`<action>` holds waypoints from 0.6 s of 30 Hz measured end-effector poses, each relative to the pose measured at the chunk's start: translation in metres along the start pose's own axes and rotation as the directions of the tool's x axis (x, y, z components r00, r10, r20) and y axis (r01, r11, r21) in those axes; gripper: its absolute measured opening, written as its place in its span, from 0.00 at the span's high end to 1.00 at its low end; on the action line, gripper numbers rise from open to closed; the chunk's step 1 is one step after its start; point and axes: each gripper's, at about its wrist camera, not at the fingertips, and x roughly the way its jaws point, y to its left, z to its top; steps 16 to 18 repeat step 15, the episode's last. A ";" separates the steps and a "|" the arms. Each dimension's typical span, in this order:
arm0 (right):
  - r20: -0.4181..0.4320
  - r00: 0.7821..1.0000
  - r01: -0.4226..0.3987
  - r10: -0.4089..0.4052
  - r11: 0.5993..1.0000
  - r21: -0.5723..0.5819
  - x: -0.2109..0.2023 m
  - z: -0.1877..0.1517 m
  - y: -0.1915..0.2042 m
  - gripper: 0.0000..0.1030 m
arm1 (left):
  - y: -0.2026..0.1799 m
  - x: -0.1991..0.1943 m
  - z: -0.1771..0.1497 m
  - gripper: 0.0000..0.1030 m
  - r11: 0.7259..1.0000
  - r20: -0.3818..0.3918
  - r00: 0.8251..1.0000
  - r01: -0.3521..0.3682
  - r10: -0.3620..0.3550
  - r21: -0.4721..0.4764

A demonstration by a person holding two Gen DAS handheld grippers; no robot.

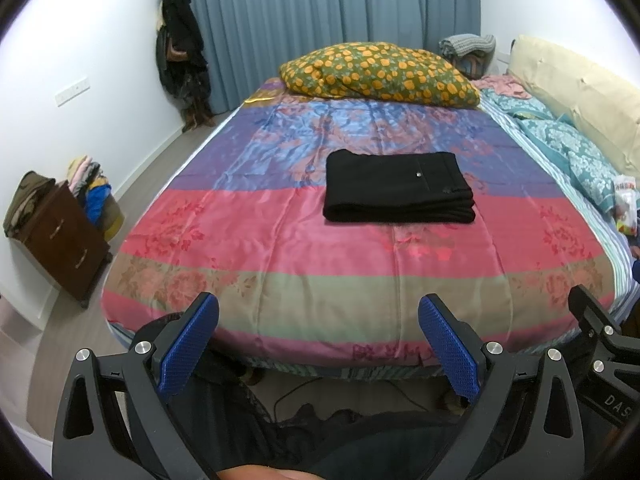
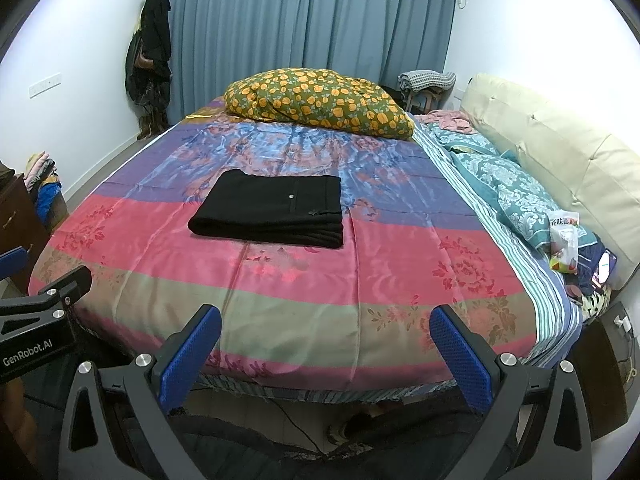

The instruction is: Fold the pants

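Nearby, both tongs — left gripper point(image 1: 318, 346), right gripper point(image 2: 326, 354) — gape empty; folded pants point(image 1: 398, 188) lie before a floral pillow point(image 1: 380, 74).

From where I'm steering, the bed point(image 1: 280, 264) fills the middle. The folded pants point(image 1: 398, 188) lie on the bedspread around the centre, well apart from the pillow point(image 1: 380, 74) at the far end. Along the right side there's a headboard cushion point(image 2: 560, 168), with a snack bag point(image 2: 564, 240) in front of it. Curtains point(image 1: 320, 12) hang behind the bed. On the left, a small drawer cabinet point(image 1: 64, 240) stands by the wall, clothes piled on and behind it. Coats point(image 1: 178, 40) hang in the far left corner.
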 end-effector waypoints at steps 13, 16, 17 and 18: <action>-0.004 1.000 0.001 -0.001 1.000 -0.003 0.000 -0.001 -0.001 0.00 | 0.002 -0.001 -0.002 0.02 1.000 0.012 1.000 0.002 -0.002 0.001; -0.002 1.000 0.000 0.000 1.000 -0.001 0.000 -0.001 -0.001 0.00 | 0.003 -0.003 -0.004 0.02 1.000 0.034 0.999 -0.008 0.007 0.010; -0.002 1.000 0.000 0.000 1.000 -0.001 0.000 -0.001 -0.001 0.00 | 0.003 -0.003 -0.004 0.02 1.000 0.034 0.999 -0.008 0.007 0.010; -0.002 1.000 0.000 0.000 1.000 -0.001 0.000 -0.001 -0.001 0.00 | 0.003 -0.003 -0.004 0.02 1.000 0.034 0.999 -0.008 0.007 0.010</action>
